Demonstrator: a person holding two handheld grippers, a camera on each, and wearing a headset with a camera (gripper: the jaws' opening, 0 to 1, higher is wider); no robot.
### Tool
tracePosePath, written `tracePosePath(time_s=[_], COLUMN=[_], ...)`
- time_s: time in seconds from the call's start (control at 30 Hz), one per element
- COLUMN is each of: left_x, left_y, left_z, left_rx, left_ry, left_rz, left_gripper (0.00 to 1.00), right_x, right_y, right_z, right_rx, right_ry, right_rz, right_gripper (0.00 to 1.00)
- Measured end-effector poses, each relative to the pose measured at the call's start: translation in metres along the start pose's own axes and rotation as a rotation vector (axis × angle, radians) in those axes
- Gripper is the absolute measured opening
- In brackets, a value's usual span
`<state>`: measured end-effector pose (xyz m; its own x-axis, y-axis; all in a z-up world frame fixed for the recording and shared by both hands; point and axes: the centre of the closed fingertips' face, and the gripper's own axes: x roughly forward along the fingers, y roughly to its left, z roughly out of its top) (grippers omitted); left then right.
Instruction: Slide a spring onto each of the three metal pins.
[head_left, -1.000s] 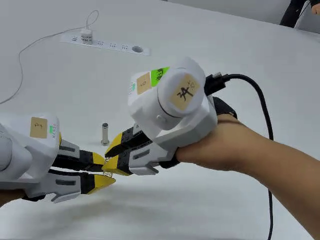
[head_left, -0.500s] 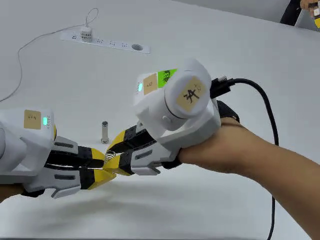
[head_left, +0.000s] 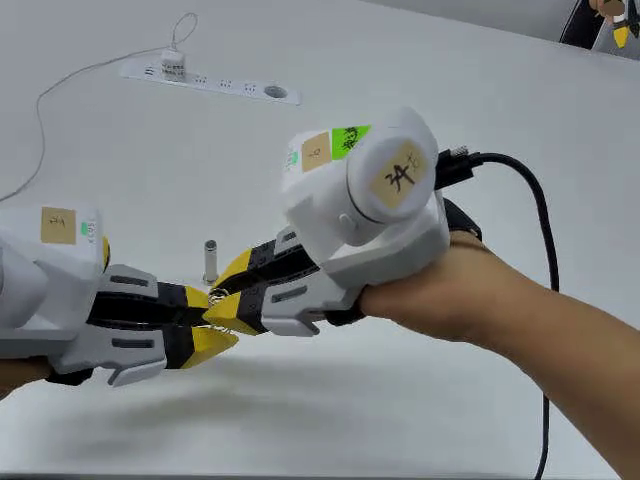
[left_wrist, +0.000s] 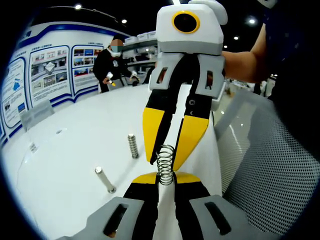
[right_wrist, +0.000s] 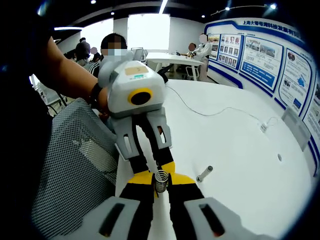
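White tabletop, with a power strip at 11 o'clock in the head view. Mesh chair back sat off the table edge, display boards on the far wall.

You had both grippers tip to tip low over the table. Your left gripper came in from 8 o'clock in the head view, your right gripper from 3 o'clock with its black cable trailing off behind.

Spring was held in the air right at that junction, above the table and on no pin.

Left jaws were nearly together, pinching the spring's near end, so it stood straight out from the tips. The right gripper's yellow fingers angled in on either side of the spring's far end. I couldn't tell whether they actually clamped it or just bracketed it.

In the left gripper view, a bare pin stood on its base at 8 o'clock from the spring. A pin with a coil on it stood at 10 o'clock, further off. Both were apart from the grippers.

In the head view, one upright pin stood just beyond the tips at 12 o'clock. It was too small to tell whether it was bare or coiled.
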<state>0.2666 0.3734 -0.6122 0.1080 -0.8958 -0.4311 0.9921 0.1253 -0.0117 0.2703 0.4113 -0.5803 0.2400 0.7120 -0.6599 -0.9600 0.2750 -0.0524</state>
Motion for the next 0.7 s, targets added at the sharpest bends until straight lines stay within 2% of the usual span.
tracePosePath(time_s=[0.27, 0.7], left_x=[-0.003, -0.021], left_y=[0.005, 0.016], left_z=[0.001, 0.000], left_rx=[0.011, -0.036], left_ry=[-0.001, -0.024], left_rz=[0.020, 0.080], left_gripper=[0.12, 0.25], right_x=[-0.001, -0.003], right_y=[-0.004, -0.017], right_z=[0.003, 0.009], right_rx=[-0.001, 0.004], right_ry=[-0.008, -0.027], right_rz=[-0.008, -0.041], right_gripper=[0.12, 0.12])
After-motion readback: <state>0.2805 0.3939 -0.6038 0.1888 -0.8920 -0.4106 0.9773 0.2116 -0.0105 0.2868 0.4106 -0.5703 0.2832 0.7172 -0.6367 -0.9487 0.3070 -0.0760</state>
